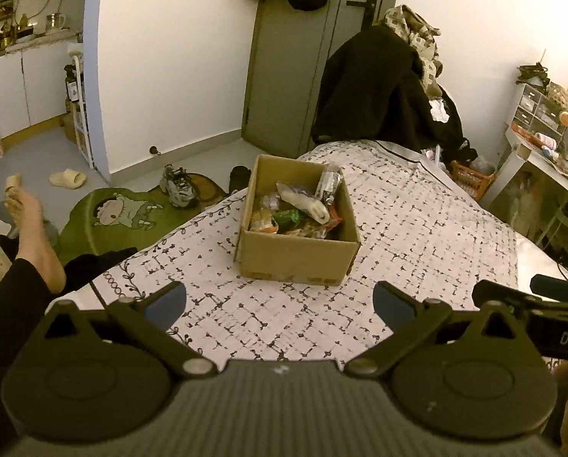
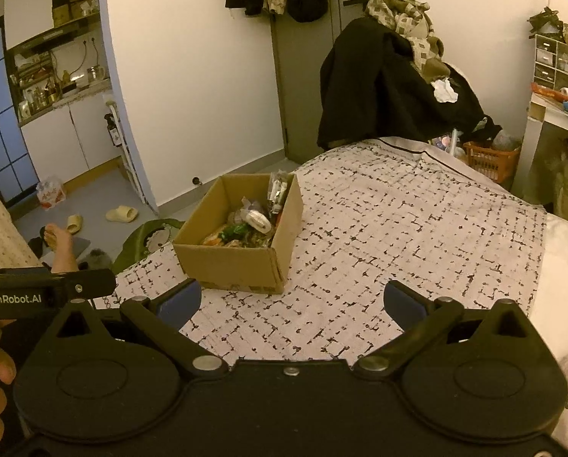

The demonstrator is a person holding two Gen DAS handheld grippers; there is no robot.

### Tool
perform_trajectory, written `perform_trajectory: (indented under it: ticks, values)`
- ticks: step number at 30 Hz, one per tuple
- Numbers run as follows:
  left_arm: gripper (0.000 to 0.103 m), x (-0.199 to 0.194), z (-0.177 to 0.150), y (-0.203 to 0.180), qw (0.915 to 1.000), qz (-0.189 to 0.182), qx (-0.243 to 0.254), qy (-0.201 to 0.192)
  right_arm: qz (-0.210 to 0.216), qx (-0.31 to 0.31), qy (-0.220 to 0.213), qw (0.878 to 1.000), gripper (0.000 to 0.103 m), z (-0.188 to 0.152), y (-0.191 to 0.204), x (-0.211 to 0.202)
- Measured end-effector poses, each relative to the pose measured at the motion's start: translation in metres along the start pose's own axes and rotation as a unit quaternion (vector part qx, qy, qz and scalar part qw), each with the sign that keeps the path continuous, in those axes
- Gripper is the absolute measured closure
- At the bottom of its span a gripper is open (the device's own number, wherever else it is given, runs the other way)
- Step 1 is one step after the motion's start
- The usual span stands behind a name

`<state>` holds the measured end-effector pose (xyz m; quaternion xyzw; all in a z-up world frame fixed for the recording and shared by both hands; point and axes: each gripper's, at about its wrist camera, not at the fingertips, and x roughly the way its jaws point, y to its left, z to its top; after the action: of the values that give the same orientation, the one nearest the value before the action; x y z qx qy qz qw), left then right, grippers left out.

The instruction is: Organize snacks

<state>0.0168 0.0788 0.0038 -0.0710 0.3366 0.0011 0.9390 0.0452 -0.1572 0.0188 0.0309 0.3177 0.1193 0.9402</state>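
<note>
A: Start at the tools. How do they stand?

B: The left gripper [image 1: 280, 301], black with blue pads, has its two fingers spread wide with nothing between them. The right gripper [image 2: 291, 301] is the same: fingers apart, holding nothing. Both hover over the bed with the white, black-flecked bedspread [image 1: 417, 228].

A: And the snacks?

B: In the left wrist view, at twelve o'clock from that gripper and near it, sits an open brown cardboard box [image 1: 299, 259] on the bedspread. From the right gripper the box [image 2: 230, 266] lies at about eleven o'clock. The assorted crinkly snack packets [image 1: 299, 213] are all heaped inside it: orange and green wrappers low down, a pale pouch on top, a clear bag standing against the far wall at one o'clock. I see no packet loose on the bedspread.

A: So is the sorting done?

B: I can't say. Everything in the box fits a finished gathering just as well as a pile waiting to be taken out and sorted.

A: How would those packets handle?

B: Light, soft and slippery, I'd judge, and the contents could crush. Pinch a sealed edge or a corner rather than the puffed middle. The box looks stiff but thin-walled; take it by the rim.
</note>
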Motion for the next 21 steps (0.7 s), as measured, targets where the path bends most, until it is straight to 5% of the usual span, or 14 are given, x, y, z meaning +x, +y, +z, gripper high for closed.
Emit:
perform_trajectory:
  ticks: [21]
  values:
    - [0.000, 0.0045, 0.0028, -0.0079, 0.9999, -0.011, 0.007, 0.005, 0.003, -0.001, 0.007, 1.000, 0.000, 0.0029, -0.0014, -0.0019]
